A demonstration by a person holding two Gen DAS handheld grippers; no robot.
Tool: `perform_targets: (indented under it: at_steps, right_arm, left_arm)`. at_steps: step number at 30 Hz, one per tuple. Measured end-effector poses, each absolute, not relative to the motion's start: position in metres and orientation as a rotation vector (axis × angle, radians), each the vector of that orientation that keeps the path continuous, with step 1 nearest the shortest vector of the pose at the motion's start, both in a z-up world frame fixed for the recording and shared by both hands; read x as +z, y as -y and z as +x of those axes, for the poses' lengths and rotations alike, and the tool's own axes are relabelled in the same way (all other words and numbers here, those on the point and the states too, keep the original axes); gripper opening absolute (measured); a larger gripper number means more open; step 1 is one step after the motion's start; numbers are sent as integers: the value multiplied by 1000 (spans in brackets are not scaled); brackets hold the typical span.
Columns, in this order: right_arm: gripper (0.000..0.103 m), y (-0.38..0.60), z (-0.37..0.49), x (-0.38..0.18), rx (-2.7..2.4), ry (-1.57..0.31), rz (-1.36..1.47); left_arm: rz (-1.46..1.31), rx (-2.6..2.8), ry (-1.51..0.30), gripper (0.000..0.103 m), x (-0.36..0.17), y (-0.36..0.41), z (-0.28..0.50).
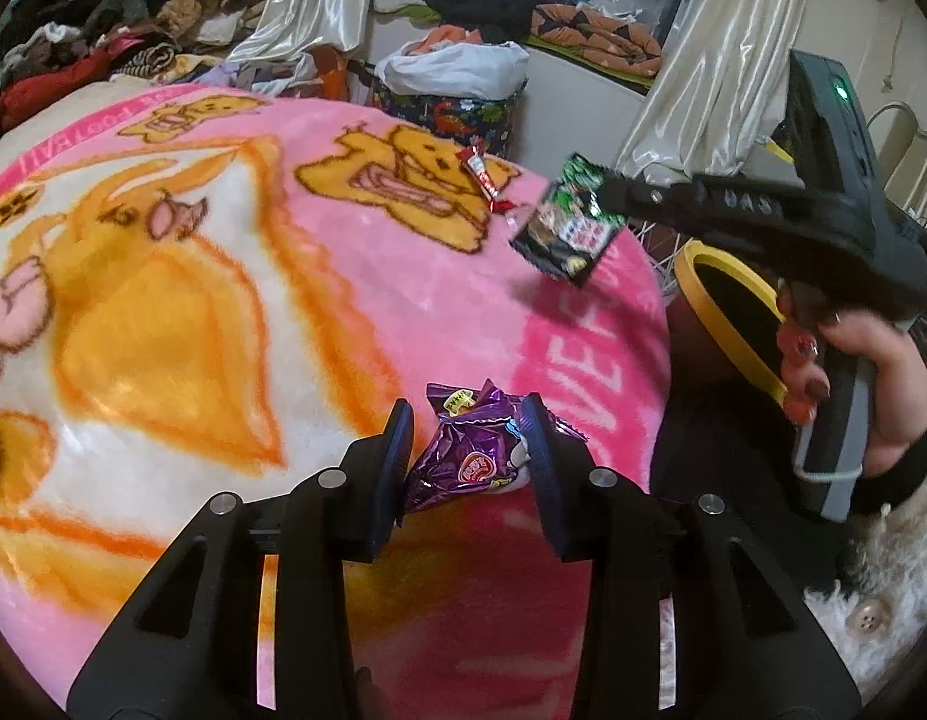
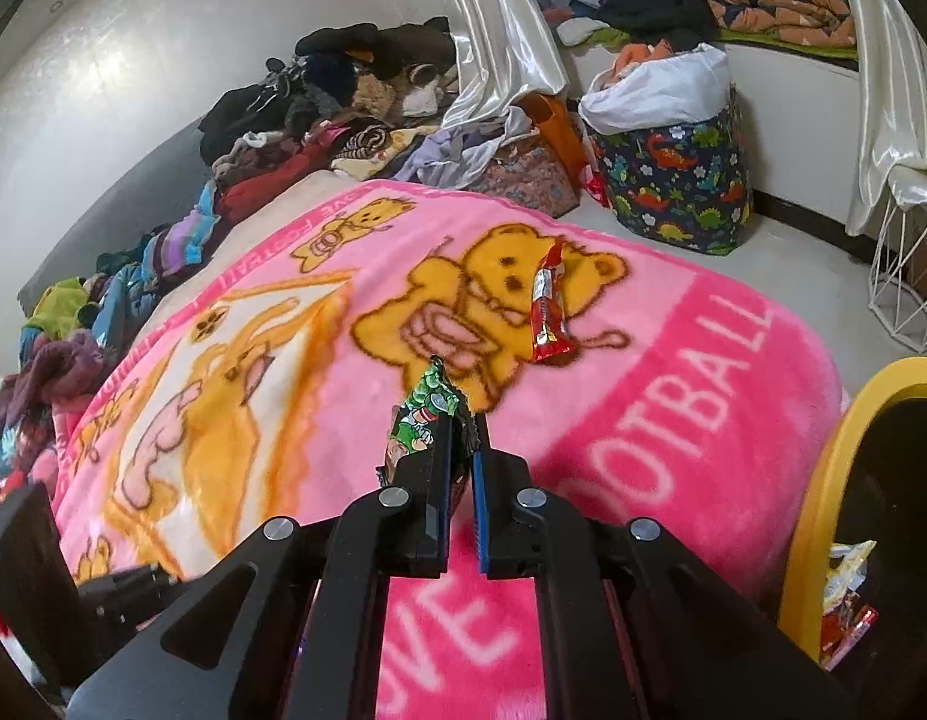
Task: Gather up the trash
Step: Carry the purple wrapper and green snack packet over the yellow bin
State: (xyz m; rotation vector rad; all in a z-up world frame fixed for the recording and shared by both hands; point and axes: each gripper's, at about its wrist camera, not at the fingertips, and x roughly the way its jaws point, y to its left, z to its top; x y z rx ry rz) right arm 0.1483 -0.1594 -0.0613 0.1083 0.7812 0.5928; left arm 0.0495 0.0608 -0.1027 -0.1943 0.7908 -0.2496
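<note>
My left gripper is shut on a crumpled purple snack wrapper, both pads pressing its sides, low over the pink blanket. My right gripper is shut on a green and black snack packet. In the left wrist view that gripper holds the packet in the air above the blanket's right edge, beside a yellow-rimmed black bin. A red candy wrapper lies on the bear print; it also shows as the red wrapper in the left view.
The bin stands right of the bed and has wrappers inside. A dinosaur-print basket sits on the floor beyond the bed. Clothes are piled along the wall. A white wire stand is at the right.
</note>
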Motion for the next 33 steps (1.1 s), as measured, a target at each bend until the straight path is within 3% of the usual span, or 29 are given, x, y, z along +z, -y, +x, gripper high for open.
perform_targets:
  at_steps: [33]
  right_arm:
    - [6,260,90,-7,476,-643,194]
  left_arm:
    - [-85,-343,-652,30,-38,-4,49]
